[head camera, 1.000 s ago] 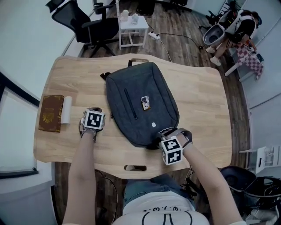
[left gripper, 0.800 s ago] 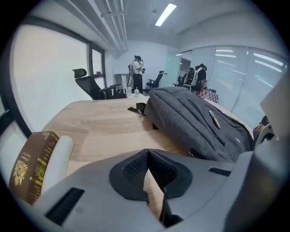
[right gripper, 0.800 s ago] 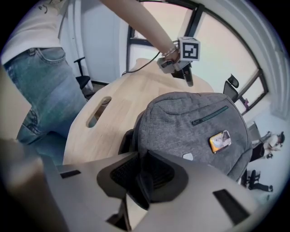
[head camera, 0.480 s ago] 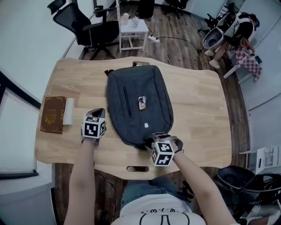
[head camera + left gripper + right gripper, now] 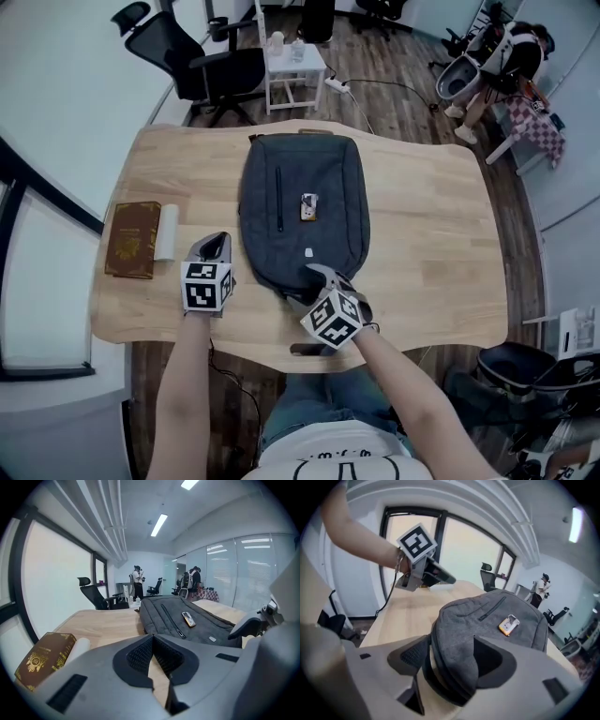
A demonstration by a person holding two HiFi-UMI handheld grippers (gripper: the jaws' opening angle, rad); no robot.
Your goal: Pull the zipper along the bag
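Note:
A dark grey backpack (image 5: 305, 211) lies flat on the wooden table (image 5: 422, 234), with a pocket zipper (image 5: 278, 199) and a small orange tag (image 5: 307, 206) on top. My right gripper (image 5: 317, 275) is at the bag's near edge. Its jaws are opening, and the bag's rounded bottom edge (image 5: 454, 667) sits loosely between them. My left gripper (image 5: 217, 244) rests on the table just left of the bag, shut with nothing in it. In the left gripper view its jaws (image 5: 152, 639) meet, and the bag (image 5: 187, 620) lies ahead to the right.
A brown book (image 5: 133, 239) and a white roll (image 5: 166, 232) lie at the table's left side. Beyond the far edge stand an office chair (image 5: 202, 56) and a small white side table (image 5: 295, 66). A person (image 5: 497, 56) sits at the back right.
The right gripper has slid left along the bag's near edge and its jaws have spread apart. The bag now lies straighter on the table. The left gripper has stayed shut beside it.

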